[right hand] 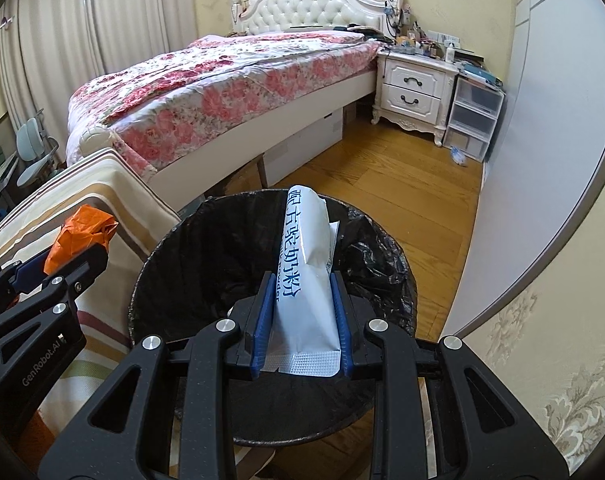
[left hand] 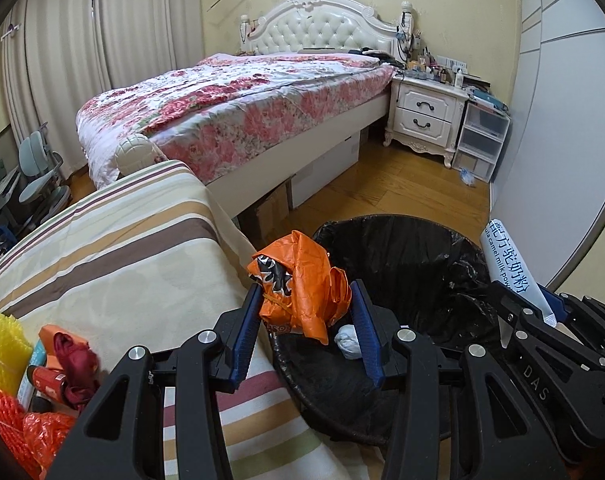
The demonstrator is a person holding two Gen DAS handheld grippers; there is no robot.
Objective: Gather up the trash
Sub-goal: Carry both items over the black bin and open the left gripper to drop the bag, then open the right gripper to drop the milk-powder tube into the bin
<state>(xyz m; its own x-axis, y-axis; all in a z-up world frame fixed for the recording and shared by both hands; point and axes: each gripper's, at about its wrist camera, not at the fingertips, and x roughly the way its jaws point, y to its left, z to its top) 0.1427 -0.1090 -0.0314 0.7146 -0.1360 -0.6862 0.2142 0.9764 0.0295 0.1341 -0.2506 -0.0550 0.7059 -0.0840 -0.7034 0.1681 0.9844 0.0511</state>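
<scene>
My left gripper (left hand: 306, 300) is shut on a crumpled orange plastic bag (left hand: 302, 276), held over the near left rim of the black-lined trash bin (left hand: 402, 248). A small white wad (left hand: 348, 340) lies inside the bin below it. My right gripper (right hand: 300, 284) is shut on a white milk powder packet (right hand: 304, 248) with blue print, standing up over the bin (right hand: 174, 240). In the left wrist view the right gripper (left hand: 542, 300) and its packet (left hand: 510, 264) show at the bin's right side. The right wrist view catches the left gripper (right hand: 62, 260) with the orange bag (right hand: 82, 232).
A striped cloth surface (left hand: 122, 240) left of the bin holds yellow and orange foam nets (left hand: 2, 344), a red item (left hand: 70, 360) and more wrappers. Behind stand a floral bed (left hand: 242, 104), a white nightstand (left hand: 426, 112), plastic drawers (left hand: 482, 140) and wood floor (left hand: 402, 184). A crumpled scrap (left hand: 468, 178) lies by the drawers.
</scene>
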